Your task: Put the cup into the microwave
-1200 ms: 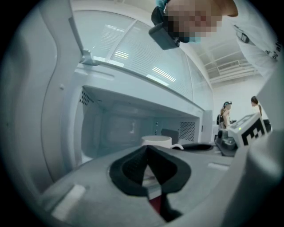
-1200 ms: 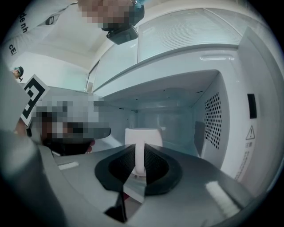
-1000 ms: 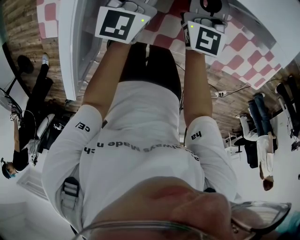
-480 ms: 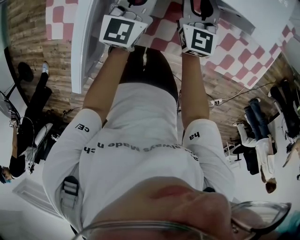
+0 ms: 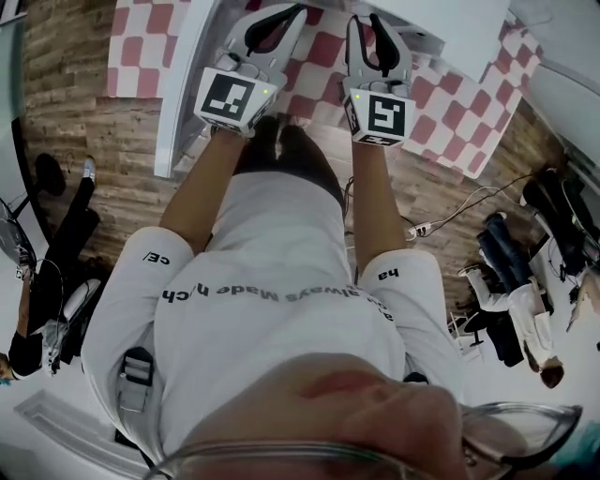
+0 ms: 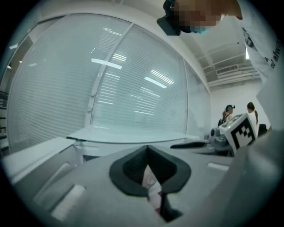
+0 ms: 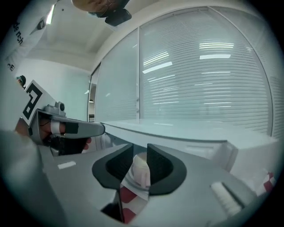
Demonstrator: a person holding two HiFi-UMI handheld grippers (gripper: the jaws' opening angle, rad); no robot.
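In the head view both grippers are held out in front of the person over a red-and-white checked cloth (image 5: 319, 70). The left gripper (image 5: 294, 11) has its jaws touching at the tips, with nothing between them (image 6: 147, 150). The right gripper (image 5: 371, 17) has its jaws a narrow gap apart (image 7: 140, 153). Through that gap shows a pale rounded thing (image 7: 141, 172) over the checked cloth. I cannot tell whether it is the cup. No microwave is clearly in view.
A white panel (image 5: 183, 84) runs down the left beside the cloth, and a white surface (image 5: 459, 28) lies at the top right. Other people stand on the wooden floor at the left (image 5: 56, 244) and right (image 5: 511, 291). A cable (image 5: 450, 211) lies on the floor. Both gripper views face slatted windows (image 7: 204, 80).
Both grippers have drawn lower into the head view, so their black jaws now show. More checked cloth is visible. The grippers sit closer together.
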